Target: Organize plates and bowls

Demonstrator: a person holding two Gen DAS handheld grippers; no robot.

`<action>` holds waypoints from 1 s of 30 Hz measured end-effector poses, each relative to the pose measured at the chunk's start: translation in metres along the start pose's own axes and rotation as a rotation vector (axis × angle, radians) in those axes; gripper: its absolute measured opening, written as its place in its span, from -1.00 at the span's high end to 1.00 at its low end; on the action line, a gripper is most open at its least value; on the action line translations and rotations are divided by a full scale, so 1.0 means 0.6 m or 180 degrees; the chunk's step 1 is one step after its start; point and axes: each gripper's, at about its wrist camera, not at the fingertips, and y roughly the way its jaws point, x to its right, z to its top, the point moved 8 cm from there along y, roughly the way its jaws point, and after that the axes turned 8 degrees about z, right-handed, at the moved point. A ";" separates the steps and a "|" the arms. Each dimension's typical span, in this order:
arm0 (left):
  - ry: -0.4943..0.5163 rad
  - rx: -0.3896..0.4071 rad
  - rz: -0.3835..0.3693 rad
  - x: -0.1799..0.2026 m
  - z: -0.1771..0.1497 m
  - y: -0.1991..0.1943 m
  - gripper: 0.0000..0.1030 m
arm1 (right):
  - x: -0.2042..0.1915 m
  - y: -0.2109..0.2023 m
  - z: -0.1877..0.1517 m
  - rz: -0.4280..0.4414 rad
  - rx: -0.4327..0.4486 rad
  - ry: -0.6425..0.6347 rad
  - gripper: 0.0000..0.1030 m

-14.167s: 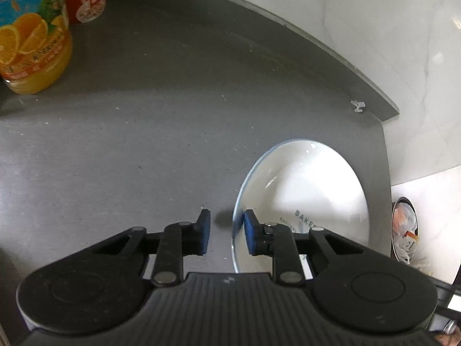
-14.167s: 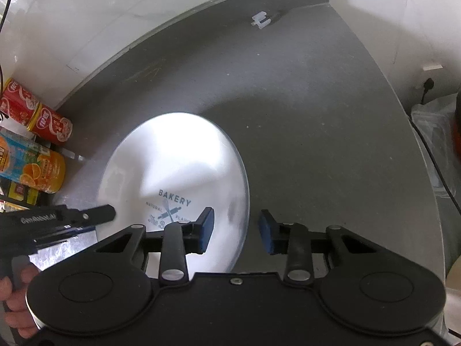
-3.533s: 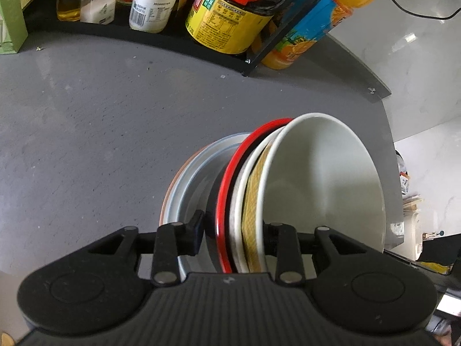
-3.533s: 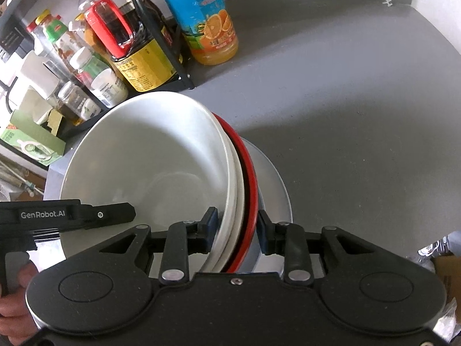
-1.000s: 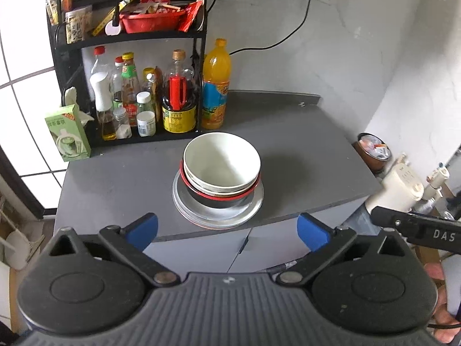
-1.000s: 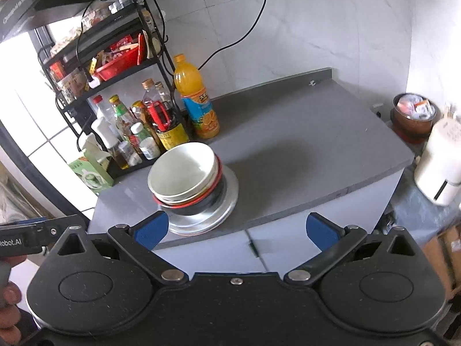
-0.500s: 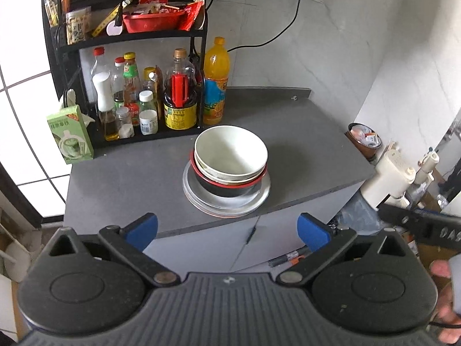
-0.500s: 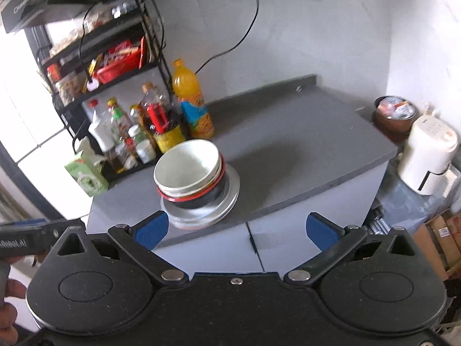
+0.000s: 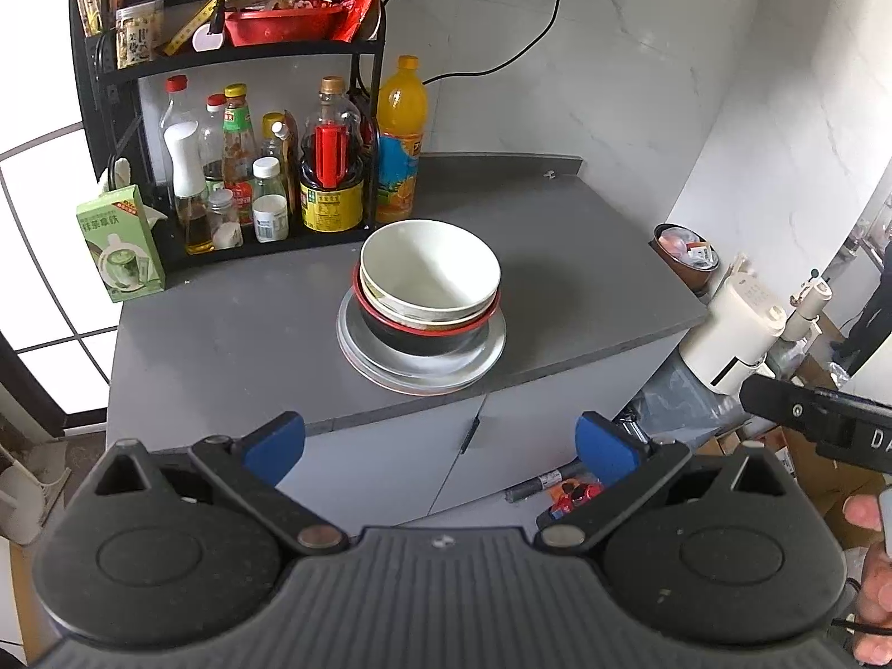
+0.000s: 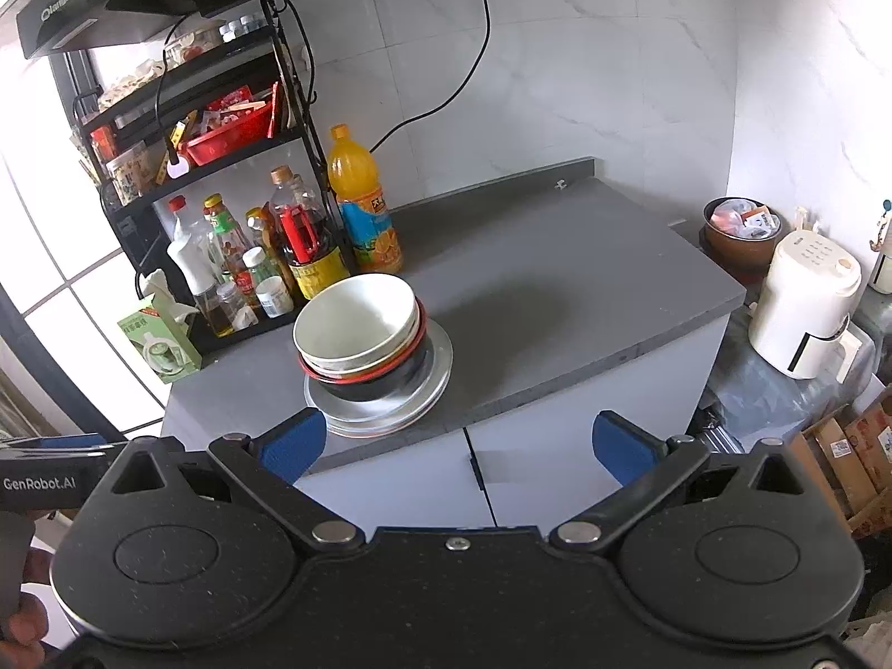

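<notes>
A stack of bowls (image 9: 429, 279) on plates (image 9: 421, 357) is seen on the grey counter (image 9: 234, 334), well beyond both grippers, left (image 9: 440, 440) and right (image 10: 457, 446), whose fingers are spread wide and empty.

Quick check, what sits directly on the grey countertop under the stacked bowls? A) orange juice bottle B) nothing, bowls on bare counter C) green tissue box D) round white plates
D: the black-and-red bowl and white bowls rest on round white plates lying on the grey countertop.

Nested bowls (image 10: 357, 329) sit on plates (image 10: 384, 398); right gripper (image 10: 457, 443) spread wide.
</notes>
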 end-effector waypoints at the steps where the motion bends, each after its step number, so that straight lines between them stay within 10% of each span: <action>1: 0.0000 0.0007 0.0006 0.000 0.000 -0.001 -0.99 | 0.001 -0.001 -0.001 0.0001 -0.0002 0.0004 -0.99; 30: 0.0040 0.0015 0.0041 0.030 0.002 -0.010 -0.99 | 0.025 -0.010 -0.004 -0.0002 -0.0012 -0.0024 -0.99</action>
